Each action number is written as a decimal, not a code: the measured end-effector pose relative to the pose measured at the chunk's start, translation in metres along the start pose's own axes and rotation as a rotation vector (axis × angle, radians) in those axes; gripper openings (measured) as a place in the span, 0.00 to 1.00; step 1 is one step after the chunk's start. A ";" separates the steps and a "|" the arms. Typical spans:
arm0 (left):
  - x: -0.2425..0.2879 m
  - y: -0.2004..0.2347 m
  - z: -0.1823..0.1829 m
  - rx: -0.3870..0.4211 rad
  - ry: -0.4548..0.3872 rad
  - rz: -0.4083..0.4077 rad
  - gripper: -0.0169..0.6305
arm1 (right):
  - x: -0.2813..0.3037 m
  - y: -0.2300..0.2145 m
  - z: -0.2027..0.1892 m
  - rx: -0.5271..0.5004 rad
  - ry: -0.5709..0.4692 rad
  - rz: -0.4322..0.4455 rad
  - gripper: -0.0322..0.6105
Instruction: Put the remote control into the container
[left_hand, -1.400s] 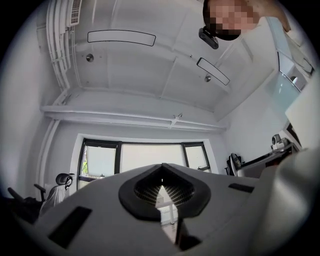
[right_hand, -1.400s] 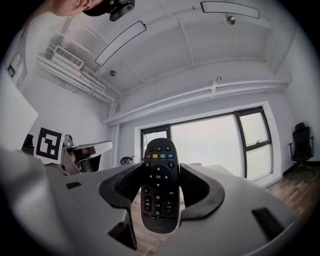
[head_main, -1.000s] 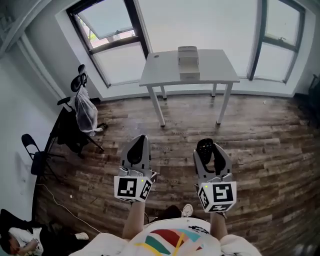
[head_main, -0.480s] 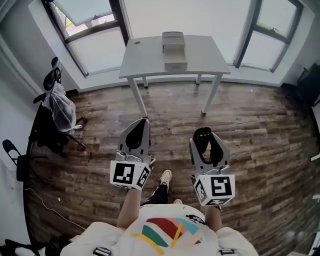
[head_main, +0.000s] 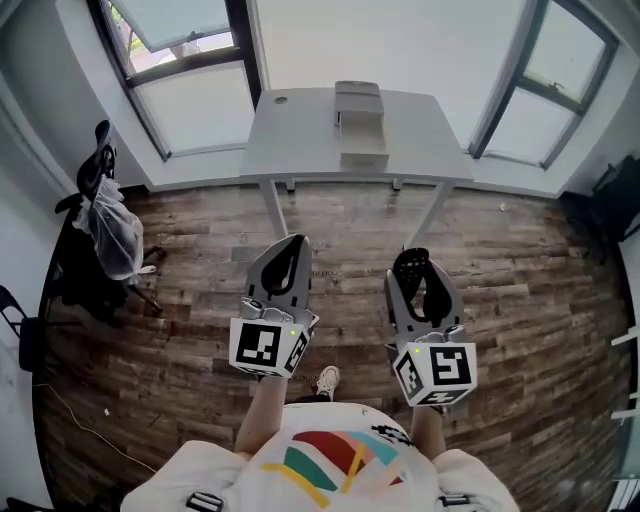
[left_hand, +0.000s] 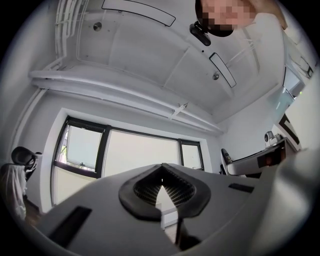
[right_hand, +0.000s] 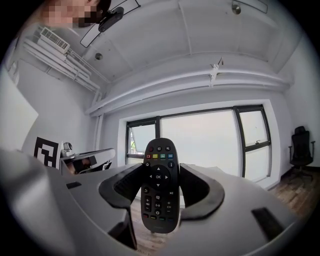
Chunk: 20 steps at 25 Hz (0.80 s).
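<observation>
Right tongs (head_main: 421, 283) clamp remote control (right_hand: 158, 186), buttons legible only in right gripper view; left tongs (head_main: 286, 262) closed, empty.

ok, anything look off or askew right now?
Nothing stands out. The remote sits straight and upright in the right hand-held gripper, and the container stands squarely on the table.

Bright, blown-out daylight from the windows (head_main: 400, 45), strong fisheye bending, black vignetted corners.
</observation>
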<state>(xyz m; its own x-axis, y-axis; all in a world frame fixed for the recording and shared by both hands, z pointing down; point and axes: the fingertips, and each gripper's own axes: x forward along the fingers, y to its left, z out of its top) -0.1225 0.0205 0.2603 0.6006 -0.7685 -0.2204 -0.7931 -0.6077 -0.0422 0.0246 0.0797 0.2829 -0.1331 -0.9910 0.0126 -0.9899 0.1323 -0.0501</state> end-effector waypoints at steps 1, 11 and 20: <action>0.004 0.006 -0.001 -0.005 0.001 0.003 0.04 | 0.008 0.001 0.002 -0.005 0.001 0.001 0.42; 0.029 0.046 -0.016 -0.025 0.013 0.002 0.04 | 0.051 0.004 -0.005 -0.001 0.035 -0.020 0.42; 0.063 0.052 -0.049 -0.065 0.072 -0.001 0.04 | 0.072 -0.022 -0.023 0.023 0.091 -0.048 0.42</action>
<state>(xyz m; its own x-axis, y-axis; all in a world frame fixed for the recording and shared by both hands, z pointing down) -0.1215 -0.0694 0.2920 0.6087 -0.7792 -0.1496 -0.7858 -0.6181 0.0219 0.0356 0.0062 0.3081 -0.0907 -0.9903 0.1056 -0.9940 0.0836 -0.0703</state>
